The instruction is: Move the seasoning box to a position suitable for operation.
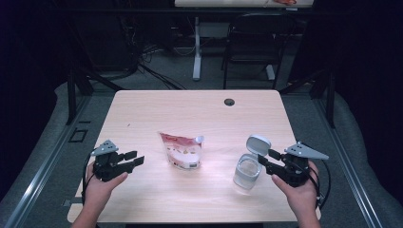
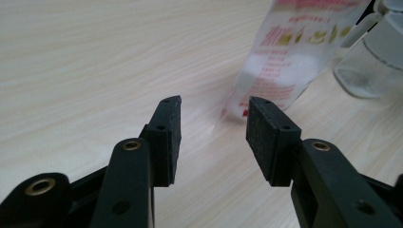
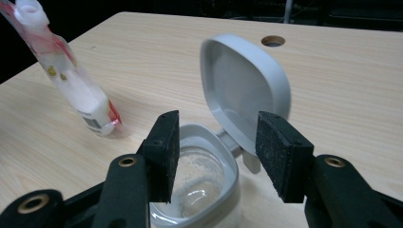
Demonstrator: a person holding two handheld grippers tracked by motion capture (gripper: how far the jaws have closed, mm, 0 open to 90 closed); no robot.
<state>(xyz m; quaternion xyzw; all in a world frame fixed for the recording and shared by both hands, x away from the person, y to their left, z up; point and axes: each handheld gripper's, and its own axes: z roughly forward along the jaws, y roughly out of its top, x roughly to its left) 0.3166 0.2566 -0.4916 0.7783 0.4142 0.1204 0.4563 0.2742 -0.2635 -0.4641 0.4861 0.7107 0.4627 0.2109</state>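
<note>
On the wooden table a red-and-white refill pouch stood near the middle, its print too blurred to read. To its right a clear jar stood with its grey lid flipped up. The left gripper and right gripper both gaped wide, empty.

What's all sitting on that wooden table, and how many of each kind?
Pouch with red print and white spout: 1
Clear jar with its grey lid flipped open: 1
Total on the table: 2
</note>
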